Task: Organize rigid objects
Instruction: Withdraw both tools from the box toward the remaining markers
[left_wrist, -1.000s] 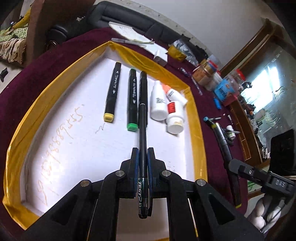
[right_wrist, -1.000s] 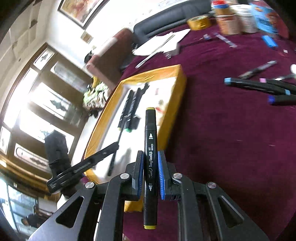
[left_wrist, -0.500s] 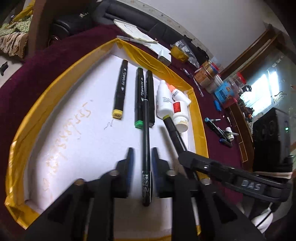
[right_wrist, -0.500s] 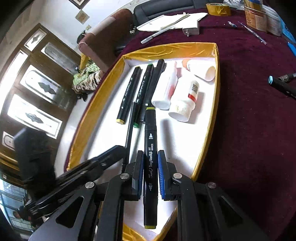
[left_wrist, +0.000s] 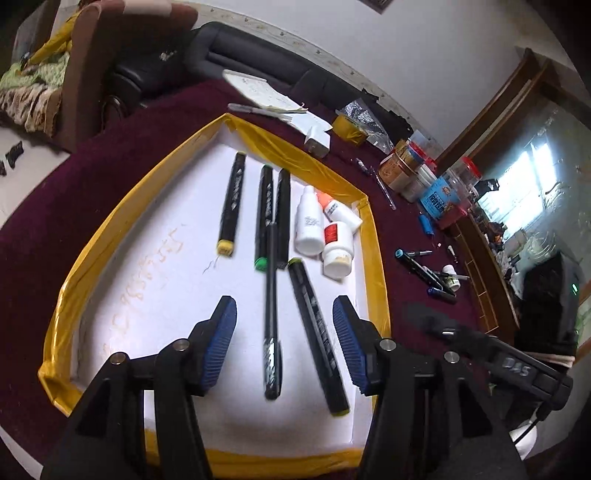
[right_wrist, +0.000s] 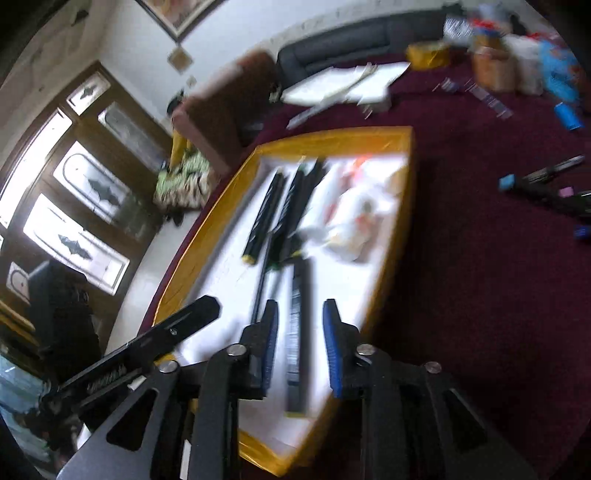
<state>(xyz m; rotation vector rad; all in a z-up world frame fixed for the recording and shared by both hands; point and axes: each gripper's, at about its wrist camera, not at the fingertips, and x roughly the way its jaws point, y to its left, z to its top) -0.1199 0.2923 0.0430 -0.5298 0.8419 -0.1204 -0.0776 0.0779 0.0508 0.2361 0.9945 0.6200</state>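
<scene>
A white tray with a yellow taped rim (left_wrist: 373, 236) lies on the maroon table. In it lie three black markers (left_wrist: 231, 206), three white bottles (left_wrist: 308, 221), a thin black pen (left_wrist: 271, 317) and a black olive-capped marker (left_wrist: 317, 336). My left gripper (left_wrist: 284, 343) is open above the tray, with the pen and the olive-capped marker lying loose between its fingers. In the blurred right wrist view my right gripper (right_wrist: 299, 347) is open over the tray (right_wrist: 406, 147), with the olive-capped marker (right_wrist: 297, 332) lying loose between its fingers.
Several markers and pens (left_wrist: 424, 269) lie on the maroon cloth right of the tray, also shown in the right wrist view (right_wrist: 546, 184). Jars and a blue packet (left_wrist: 436, 181), tape (left_wrist: 349, 129) and papers (left_wrist: 266, 96) stand at the table's far side. A sofa lies beyond.
My left gripper opened and let the thin pen down into the tray, then drew back. My right gripper carried the olive-capped marker over the tray and opened, leaving it beside the pen.
</scene>
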